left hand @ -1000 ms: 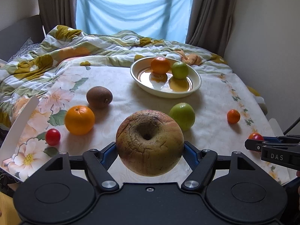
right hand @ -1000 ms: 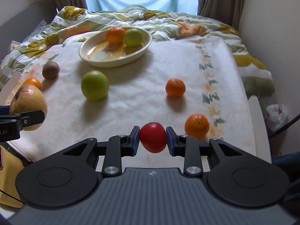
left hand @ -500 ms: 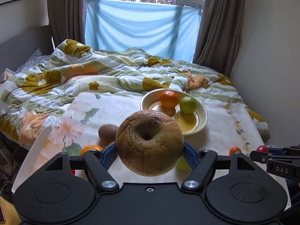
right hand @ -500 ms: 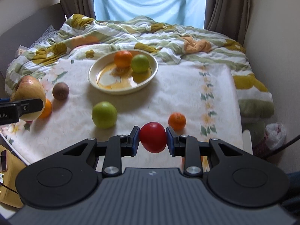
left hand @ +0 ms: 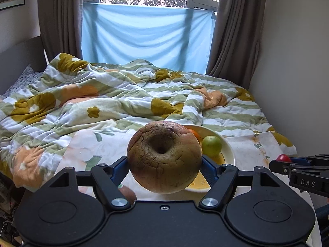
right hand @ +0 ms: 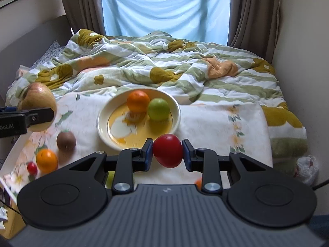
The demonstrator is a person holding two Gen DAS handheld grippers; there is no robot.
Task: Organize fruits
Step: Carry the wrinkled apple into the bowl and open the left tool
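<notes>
My left gripper (left hand: 164, 162) is shut on a big cracked yellow-brown apple (left hand: 164, 157), held up in the air; it also shows at the left of the right wrist view (right hand: 37, 103). My right gripper (right hand: 167, 151) is shut on a red tomato (right hand: 167, 150), held just in front of the cream bowl (right hand: 102, 121). The bowl holds an orange (right hand: 138, 101) and a small green fruit (right hand: 158, 109). In the left wrist view the bowl (left hand: 228, 148) is partly hidden behind the apple.
On the floral cloth left of the bowl lie a brown kiwi (right hand: 66, 141), an orange (right hand: 46, 160) and a small red tomato (right hand: 32, 167). A crumpled flowered duvet (right hand: 164, 61) covers the bed behind. A wall (right hand: 304, 61) is on the right.
Both grippers have risen and moved forward with their fruits. The bowl now sits much closer under both of them, and the loose fruits have dropped low or out of view.
</notes>
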